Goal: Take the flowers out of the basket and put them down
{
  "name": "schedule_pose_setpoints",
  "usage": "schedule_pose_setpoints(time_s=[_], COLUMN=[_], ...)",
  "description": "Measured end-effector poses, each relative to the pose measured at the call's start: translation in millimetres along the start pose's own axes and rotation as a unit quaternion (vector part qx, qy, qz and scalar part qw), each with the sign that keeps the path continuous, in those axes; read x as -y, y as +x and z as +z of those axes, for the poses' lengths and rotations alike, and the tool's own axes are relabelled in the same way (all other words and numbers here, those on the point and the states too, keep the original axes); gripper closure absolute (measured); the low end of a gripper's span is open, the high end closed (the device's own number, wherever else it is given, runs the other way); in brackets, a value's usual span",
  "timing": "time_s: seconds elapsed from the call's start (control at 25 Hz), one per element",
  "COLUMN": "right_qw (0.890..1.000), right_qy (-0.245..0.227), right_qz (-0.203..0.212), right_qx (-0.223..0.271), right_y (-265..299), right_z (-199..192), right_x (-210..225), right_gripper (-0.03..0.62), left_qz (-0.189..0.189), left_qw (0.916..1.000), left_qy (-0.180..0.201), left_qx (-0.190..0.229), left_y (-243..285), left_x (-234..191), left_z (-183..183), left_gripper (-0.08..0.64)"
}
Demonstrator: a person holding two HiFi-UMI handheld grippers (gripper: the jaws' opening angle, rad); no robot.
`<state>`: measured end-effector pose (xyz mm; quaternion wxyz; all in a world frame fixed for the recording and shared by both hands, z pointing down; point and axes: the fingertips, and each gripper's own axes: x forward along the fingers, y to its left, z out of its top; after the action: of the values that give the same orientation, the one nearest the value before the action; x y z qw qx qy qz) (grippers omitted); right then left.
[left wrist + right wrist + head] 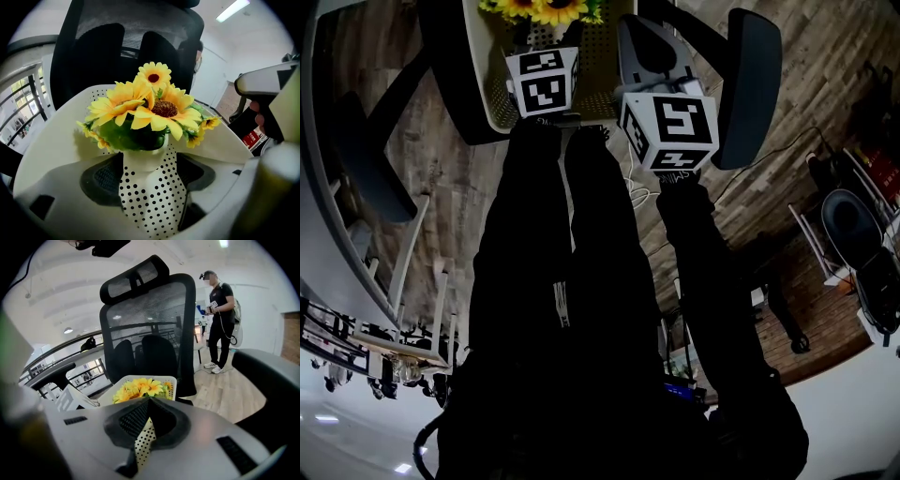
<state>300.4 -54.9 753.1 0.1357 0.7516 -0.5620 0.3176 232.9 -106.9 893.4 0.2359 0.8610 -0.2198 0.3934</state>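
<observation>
2 tools in play | flowers (150,110) in basket (598,56) on chair (150,310), 12 o'clock of left tool (150,176) | left tool released, straddling dotted wrap (152,201) | right tool (149,401) clenched on wrap | suggest: clamp neck, lift straight up

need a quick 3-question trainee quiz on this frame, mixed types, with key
1. Where are the flowers? A in the white basket; B on the floor; C on a desk.
2. True or false: the left gripper's jaws are pressed together.
3. Fill in: in both gripper views, behind the basket stands a black ____.
Key: 1 A. 2 false, they stand apart. 3 office chair.
</observation>
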Motion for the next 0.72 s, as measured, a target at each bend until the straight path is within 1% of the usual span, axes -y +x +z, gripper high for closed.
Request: schedule_pose_setpoints(time_s=[0.08,0.2,0.28,0.32,0.44,0.6,0.72], right_qw=[1.000,1.000,1.000,1.000,1.000,1.000,1.000], right_qy=[0.001,0.002,0.002,0.003,0.002,0.000,-0.005], right_qz=[0.000,0.002,0.004,0.005,0.006,0.004,-0.006], right_qx=[0.001,0.004,0.006,0.007,0.006,0.003,0.002], right_y=[3.1,7.4,7.9,8.0,10.1,15.7,21.8], right_z=[0.1,1.1,1.1,1.0,-1.1,-2.8,-2.5], right_x=[0.7,0.4,1.6,2.6,6.1,9.0,11.7], right_gripper=[0.580,0.580,0.580,0.580,0.580,0.580,0.580], left_qz=[0.000,0.005,0.004,0.002,-0.005,-0.007,-0.009], left_qw=[0.9998,0.9985,0.9973,0.9969,0.9959,0.9944,0.9937], left_qy=[0.014,0.027,0.027,0.025,0.024,0.039,0.045], left_qx=[0.013,0.047,0.068,0.075,0.087,0.098,0.102], left_y=[5.4,14.0,20.6,24.2,33.9,42.9,47.7], left_x=[-2.1,-6.5,-8.1,-8.4,-7.8,-9.1,-9.8], left_z=[2.2,10.5,15.9,17.8,22.5,27.6,31.8], left_gripper=[0.187,0.098,0.045,0.030,0.014,0.014,0.014])
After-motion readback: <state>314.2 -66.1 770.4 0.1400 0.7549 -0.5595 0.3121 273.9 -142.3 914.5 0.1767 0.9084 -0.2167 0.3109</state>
